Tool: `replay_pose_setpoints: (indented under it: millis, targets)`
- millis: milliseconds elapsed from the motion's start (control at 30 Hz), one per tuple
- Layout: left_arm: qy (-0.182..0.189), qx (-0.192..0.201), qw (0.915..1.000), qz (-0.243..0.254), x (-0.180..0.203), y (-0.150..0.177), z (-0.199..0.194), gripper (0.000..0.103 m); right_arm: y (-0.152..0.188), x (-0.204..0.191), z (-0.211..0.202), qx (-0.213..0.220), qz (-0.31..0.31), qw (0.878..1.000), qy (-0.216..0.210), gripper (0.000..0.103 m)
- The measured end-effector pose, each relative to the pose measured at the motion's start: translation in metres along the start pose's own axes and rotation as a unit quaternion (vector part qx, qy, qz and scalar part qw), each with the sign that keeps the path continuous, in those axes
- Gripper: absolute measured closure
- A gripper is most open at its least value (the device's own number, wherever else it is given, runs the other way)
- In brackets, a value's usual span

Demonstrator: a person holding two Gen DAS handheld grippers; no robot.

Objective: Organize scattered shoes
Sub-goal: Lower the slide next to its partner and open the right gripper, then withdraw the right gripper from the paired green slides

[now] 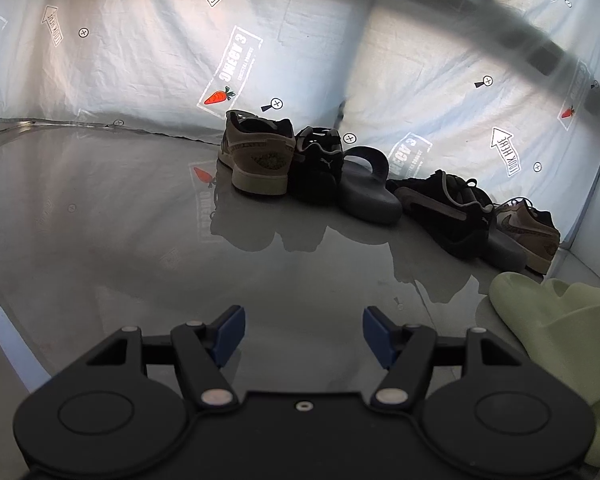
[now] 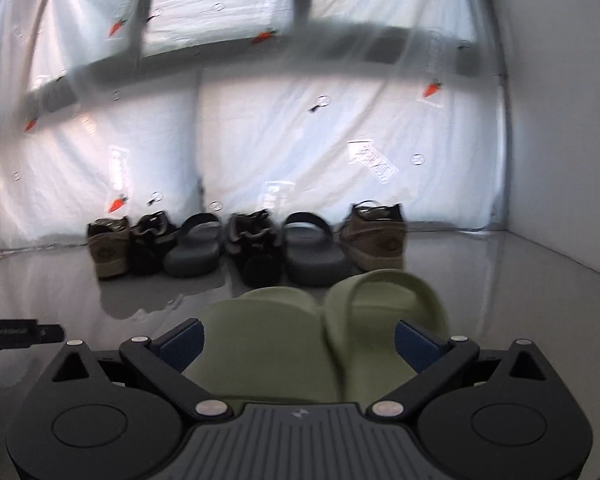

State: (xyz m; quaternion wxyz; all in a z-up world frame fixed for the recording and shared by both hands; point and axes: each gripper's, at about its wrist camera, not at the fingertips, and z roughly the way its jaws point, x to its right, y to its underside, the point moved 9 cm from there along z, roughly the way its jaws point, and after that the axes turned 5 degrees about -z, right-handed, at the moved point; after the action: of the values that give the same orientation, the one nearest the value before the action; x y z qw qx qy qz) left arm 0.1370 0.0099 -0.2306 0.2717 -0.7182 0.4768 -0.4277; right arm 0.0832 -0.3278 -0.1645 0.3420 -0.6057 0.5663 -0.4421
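Right gripper (image 2: 298, 342) has its blue pads spread wide around a pair of green slides (image 2: 320, 320) sitting side by side. Can't tell if the pads actually touch them, it's blurry there. Left gripper (image 1: 303, 332) is spread too, with nothing between its pads, just glossy grey floor (image 1: 120, 220).

Beyond the green slides, a row of six sits along the white printed sheet (image 2: 280, 140): tan sneaker (image 2: 110, 246), black sneaker (image 2: 152, 240), dark slide (image 2: 194, 250), another black sneaker (image 2: 256, 246), another dark slide (image 2: 312, 254), then a second tan sneaker (image 2: 374, 240).
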Motion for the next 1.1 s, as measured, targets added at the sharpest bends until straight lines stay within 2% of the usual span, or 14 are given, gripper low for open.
replay_pose_setpoints:
  millis: [33, 100, 133, 267, 333, 433, 567, 667, 767, 933, 967, 1000, 1067, 1100]
  targets:
    - [0.000, 0.000, 1.0000, 0.000, 0.000, 0.000, 0.000, 0.037, 0.006, 0.011, 0.003, -0.015, -0.021, 0.999, 0.025, 0.002]
    - [0.000, 0.000, 1.0000, -0.001, 0.000, 0.000, -0.001, 0.037, 0.017, 0.022, 0.008, -0.034, -0.053, 0.997, 0.048, 0.002]
    - [0.000, 0.000, 1.0000, -0.002, 0.000, 0.000, -0.001, 0.037, 0.028, 0.028, 0.012, -0.052, -0.070, 0.995, 0.043, 0.002]
    - [-0.002, 0.003, 1.0000, -0.004, -0.001, 0.000, -0.002, 0.037, 0.034, 0.036, 0.015, -0.050, -0.048, 0.998, 0.007, 0.002]
    - [0.000, 0.003, 1.0000, -0.004, -0.001, 0.000, -0.002, 0.037, 0.032, 0.038, 0.015, -0.054, -0.061, 0.997, 0.001, 0.002]
    - [0.002, 0.002, 1.0000, -0.005, -0.002, 0.000, -0.002, 0.037, 0.031, 0.032, 0.006, -0.046, -0.072, 0.996, -0.038, 0.002]
    - [0.000, 0.005, 1.0000, -0.007, -0.003, -0.001, -0.003, 0.037, 0.036, 0.027, 0.010, -0.050, -0.130, 0.990, -0.011, 0.002]
    - [0.001, 0.005, 1.0000, -0.007, -0.002, -0.001, -0.003, 0.037, 0.036, 0.045, 0.012, -0.070, -0.087, 0.994, 0.000, 0.002]
    - [0.001, 0.004, 1.0000, -0.007, -0.003, -0.001, -0.003, 0.037, 0.037, 0.076, 0.020, -0.079, -0.058, 0.994, 0.051, 0.002]
    - [0.000, 0.005, 1.0000, -0.008, -0.003, -0.001, -0.004, 0.037, 0.026, 0.127, 0.039, -0.104, -0.013, 0.980, 0.169, 0.003]
    - [0.000, 0.005, 1.0000, -0.008, -0.003, -0.001, -0.004, 0.037, 0.023, 0.126, 0.039, -0.097, -0.008, 0.981, 0.166, 0.003]
    - [0.000, 0.005, 1.0000, -0.008, -0.003, -0.002, -0.004, 0.037, 0.014, 0.117, 0.037, -0.073, 0.009, 0.987, 0.140, 0.002]
    - [0.000, 0.005, 0.9999, -0.009, -0.003, -0.002, -0.004, 0.037, 0.007, 0.100, 0.040, -0.060, 0.026, 0.993, 0.099, 0.002]
    - [0.000, 0.006, 0.9999, -0.010, -0.004, -0.002, -0.004, 0.037, 0.002, 0.090, 0.049, -0.056, 0.030, 0.994, 0.093, 0.002]
